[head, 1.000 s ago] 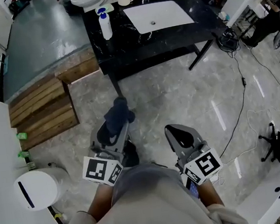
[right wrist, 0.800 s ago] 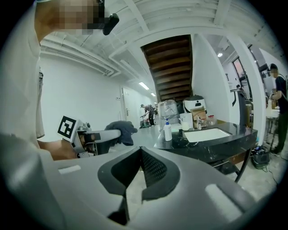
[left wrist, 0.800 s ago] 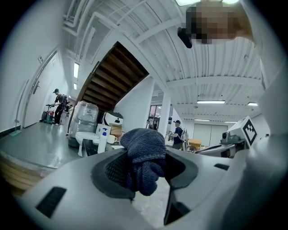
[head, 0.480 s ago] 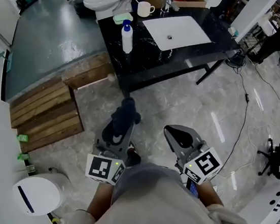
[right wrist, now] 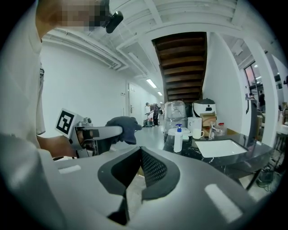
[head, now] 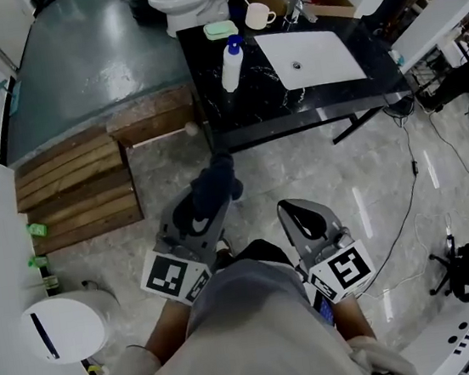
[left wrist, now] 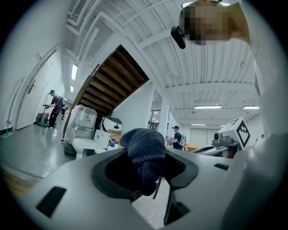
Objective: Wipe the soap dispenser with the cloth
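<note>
Closer than a second before, the black table had slid down the head view toward both grippers, so the approach was under way and no wiping had begun. Nearest, the left gripper was held about level, just short of the table's near-left corner, pinching a bunched dark blue cloth. The right gripper sat further back from the table's edge, tipped slightly down, jaws pressed together on nothing. Beyond, the soap dispenser stood upright on the table's left part beside the white sink, well apart from the cloth.
</note>
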{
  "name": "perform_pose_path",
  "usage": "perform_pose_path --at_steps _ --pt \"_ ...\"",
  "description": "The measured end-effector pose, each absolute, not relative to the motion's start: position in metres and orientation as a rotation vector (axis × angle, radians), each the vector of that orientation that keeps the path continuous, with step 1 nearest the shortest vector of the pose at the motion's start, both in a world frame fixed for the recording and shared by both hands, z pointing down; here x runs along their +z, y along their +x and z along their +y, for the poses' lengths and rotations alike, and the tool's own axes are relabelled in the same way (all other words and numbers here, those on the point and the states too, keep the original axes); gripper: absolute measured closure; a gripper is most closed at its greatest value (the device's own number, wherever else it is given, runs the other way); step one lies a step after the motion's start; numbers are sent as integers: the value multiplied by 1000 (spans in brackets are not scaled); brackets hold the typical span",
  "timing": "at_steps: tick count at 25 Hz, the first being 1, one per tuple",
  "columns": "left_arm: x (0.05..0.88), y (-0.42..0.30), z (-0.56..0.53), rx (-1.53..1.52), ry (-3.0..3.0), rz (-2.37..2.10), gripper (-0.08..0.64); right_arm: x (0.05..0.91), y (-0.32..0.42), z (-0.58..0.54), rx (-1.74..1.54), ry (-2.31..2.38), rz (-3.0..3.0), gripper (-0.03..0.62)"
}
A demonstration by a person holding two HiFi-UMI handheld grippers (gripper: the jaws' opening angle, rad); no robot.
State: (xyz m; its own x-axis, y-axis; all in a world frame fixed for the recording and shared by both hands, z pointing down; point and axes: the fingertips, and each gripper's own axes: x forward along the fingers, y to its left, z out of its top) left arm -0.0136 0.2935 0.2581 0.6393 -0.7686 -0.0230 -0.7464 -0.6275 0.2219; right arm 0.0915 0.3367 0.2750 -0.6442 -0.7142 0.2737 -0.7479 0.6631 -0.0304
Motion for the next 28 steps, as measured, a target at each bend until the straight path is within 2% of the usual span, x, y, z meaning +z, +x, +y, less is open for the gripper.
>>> perform_pose_path --at_steps 12,28 --pt "261 -19 272 -156 2664 -1237 380 279 85 309 228 1195 -2666 591" --pt "277 -7 189 -105 2617 -1230 380 295 102 223 314 1178 -2645 591"
